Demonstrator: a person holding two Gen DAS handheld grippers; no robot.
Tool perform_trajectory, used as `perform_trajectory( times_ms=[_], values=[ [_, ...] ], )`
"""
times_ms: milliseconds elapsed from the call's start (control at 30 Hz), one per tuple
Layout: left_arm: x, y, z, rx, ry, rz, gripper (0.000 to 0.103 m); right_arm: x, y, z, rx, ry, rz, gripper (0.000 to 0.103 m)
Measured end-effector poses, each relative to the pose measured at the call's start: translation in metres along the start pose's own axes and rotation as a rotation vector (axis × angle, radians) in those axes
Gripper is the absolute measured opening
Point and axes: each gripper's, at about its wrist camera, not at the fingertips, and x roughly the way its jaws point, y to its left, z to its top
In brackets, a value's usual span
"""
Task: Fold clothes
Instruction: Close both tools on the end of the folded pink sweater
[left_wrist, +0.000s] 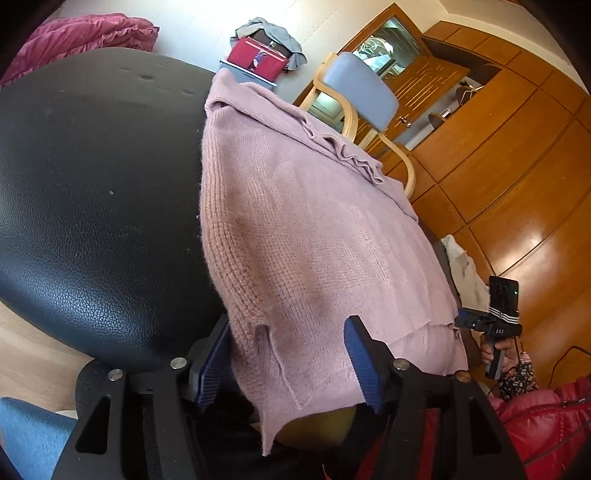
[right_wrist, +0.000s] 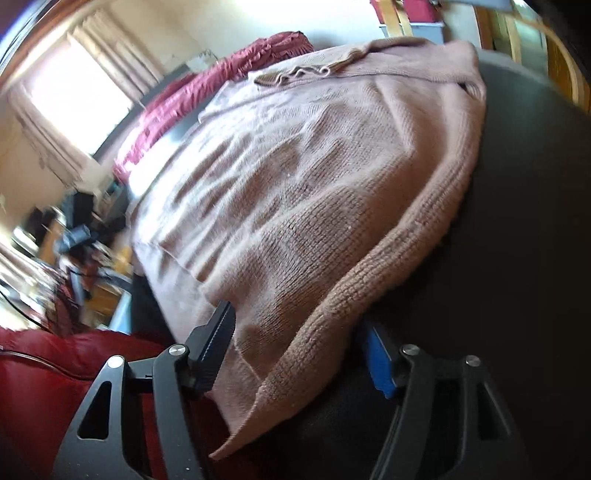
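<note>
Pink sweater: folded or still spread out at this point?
Partly folded. The pink sweater lies flat on the black surface, one layer doubled over along its hem, its collar bunched.

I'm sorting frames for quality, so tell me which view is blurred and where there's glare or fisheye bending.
Left wrist view: sharp, the sweater knit is crisp; glare patches on the wood floor; fisheye bows the black surface and floor seams. Right wrist view: motion blur, worst over the clutter at left; the window is blown out white; the sweater is softened.
</note>
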Motion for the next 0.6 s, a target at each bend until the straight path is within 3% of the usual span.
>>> perform_trajectory(
  times_ms=[100,167,333,600],
  values=[
    [0.001,-0.008,-0.002,0.045,-0.005,0.085,0.049,0.001,0.002,0.003,0.002,0.000,-0.061,0.037],
    [0.001,-0.013,-0.003,0.074,-0.008,0.142,0.008,0.000,-0.004,0.006,0.047,-0.014,-0.047,0.018],
    [-0.006,-0.019,0.008,0.030,-0.027,-0.013,0.007,-0.003,-0.015,0.013,0.146,-0.058,0.097,0.013],
    [-0.035,-0.033,0.067,-0.015,-0.183,-0.257,0.007,-0.021,-0.036,0.048,0.261,-0.231,0.364,0.013]
  ],
)
